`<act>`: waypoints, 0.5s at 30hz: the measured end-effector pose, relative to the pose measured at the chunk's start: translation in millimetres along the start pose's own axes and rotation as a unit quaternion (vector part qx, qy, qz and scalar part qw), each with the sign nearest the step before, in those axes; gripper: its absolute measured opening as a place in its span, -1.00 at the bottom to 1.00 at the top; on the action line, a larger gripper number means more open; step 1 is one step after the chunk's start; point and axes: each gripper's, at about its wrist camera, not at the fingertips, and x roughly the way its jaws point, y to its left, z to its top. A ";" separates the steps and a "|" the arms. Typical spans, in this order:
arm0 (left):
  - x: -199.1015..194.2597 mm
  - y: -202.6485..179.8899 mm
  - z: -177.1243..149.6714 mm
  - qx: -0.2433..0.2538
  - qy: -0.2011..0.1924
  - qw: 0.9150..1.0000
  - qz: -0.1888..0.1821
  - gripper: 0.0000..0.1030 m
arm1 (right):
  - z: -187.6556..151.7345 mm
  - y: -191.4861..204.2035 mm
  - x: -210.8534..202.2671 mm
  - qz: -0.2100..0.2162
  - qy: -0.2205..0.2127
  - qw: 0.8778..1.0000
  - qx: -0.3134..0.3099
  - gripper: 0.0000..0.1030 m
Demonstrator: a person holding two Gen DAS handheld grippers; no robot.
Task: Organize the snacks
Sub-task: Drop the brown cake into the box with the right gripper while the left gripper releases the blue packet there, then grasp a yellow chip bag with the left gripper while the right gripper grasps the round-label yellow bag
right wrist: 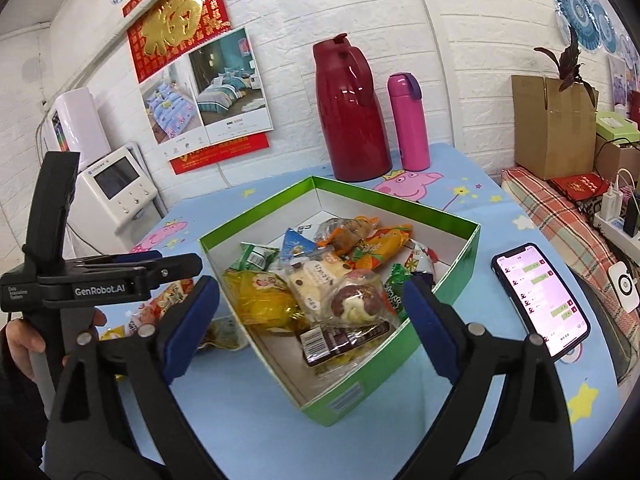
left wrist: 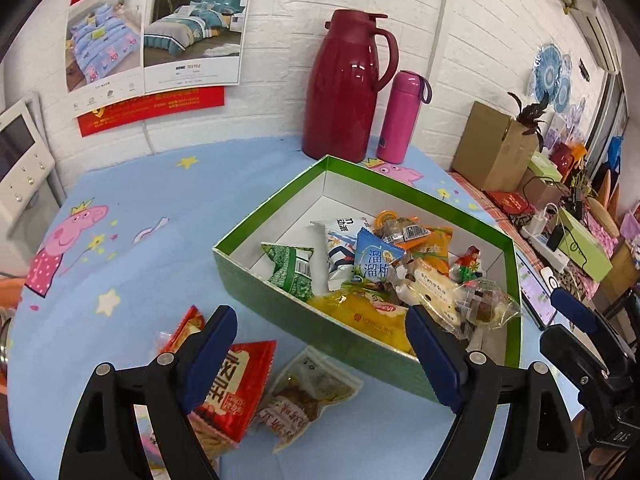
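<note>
A green cardboard box [left wrist: 280,292] with a white inside sits on the blue cartoon-pig tablecloth [left wrist: 160,184], and most of the snacks are already in it. From the right wrist view, the pile inside includes a yellow packet [right wrist: 262,300] at the near-left wall, a clear-wrapped cream cake [right wrist: 320,280] beside it, a chocolate-and-cream bun [right wrist: 354,300] and a dark brown wrapper [right wrist: 344,342] toward the near corner.

The left gripper [left wrist: 320,344] has its blue-padded fingers spread wide with nothing between them; it hangs above the tablecloth just outside the box's near-left wall. Under it, still out of the box, lie a red packet with large characters [left wrist: 236,388] and a clear pouch of brown snack [left wrist: 308,396] — the two touch at their edges.

The right gripper [right wrist: 312,320] is likewise spread and empty, poised over the near corner of the box with one finger on each side of the pile.

Behind the box, against the white brick wall, stand a dark red thermos jug [left wrist: 344,84] and a pink bottle [left wrist: 402,116] — side by side. A lit smartphone [right wrist: 540,300] lies right of the box.
</note>
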 end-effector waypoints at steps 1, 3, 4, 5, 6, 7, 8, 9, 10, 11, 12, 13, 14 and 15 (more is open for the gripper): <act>-6.2 2.5 -1.3 -0.001 -0.002 1.000 0.001 0.71 | -0.2 4.3 -4.5 0.004 -0.003 1.000 -0.002 0.85; -20.3 7.8 -5.9 -0.002 -0.006 1.000 -0.003 0.71 | -0.9 14.2 -12.5 0.014 -0.006 1.000 -0.009 0.87; -24.8 9.9 -7.7 -0.001 -0.006 1.000 -0.004 0.71 | -2.0 19.1 -16.3 0.019 -0.007 1.000 -0.012 0.87; -30.4 12.6 -10.4 -0.001 -0.006 1.000 -0.003 0.71 | -3.5 24.1 -20.2 0.024 -0.008 1.000 -0.015 0.88; -36.0 16.1 -13.5 -0.001 -0.007 1.000 -0.003 0.71 | -5.3 29.1 -23.7 0.029 -0.008 0.999 -0.018 0.88; -41.3 20.0 -16.6 -0.003 -0.008 1.000 -0.004 0.71 | -7.1 33.5 -26.8 0.035 -0.006 0.999 -0.019 0.88; -44.7 23.1 -18.5 -0.005 -0.007 1.000 -0.004 0.71 | -9.0 37.0 -29.4 0.042 -0.005 0.999 -0.018 0.88; -49.5 28.3 -22.0 -0.009 -0.007 1.000 -0.003 0.71 | -11.0 40.7 -31.2 0.050 -0.002 0.999 -0.017 0.88; -53.7 33.3 -25.0 -0.013 -0.006 1.000 -0.002 0.71 | -13.5 44.3 -32.0 0.056 0.002 0.998 -0.015 0.88; -57.4 38.7 -28.0 -0.018 -0.005 1.000 0.000 0.71 | -15.8 47.9 -31.9 0.062 0.008 0.998 -0.014 0.88; -60.2 43.6 -30.9 -0.024 -0.005 1.000 0.001 0.71 | -18.5 52.0 -31.4 0.066 0.014 0.998 -0.015 0.88; -63.2 49.0 -34.0 -0.030 -0.004 1.000 0.001 0.71 | -21.4 56.5 -30.3 0.068 0.019 0.997 -0.019 0.88; -66.8 56.6 -37.5 -0.038 -0.004 0.999 0.002 0.71 | -24.7 60.8 -29.1 0.068 0.023 0.997 -0.023 0.88; -69.6 60.8 -40.6 -0.044 -0.005 0.999 0.003 0.71 | -28.4 65.6 -27.7 0.066 0.028 0.997 -0.027 0.88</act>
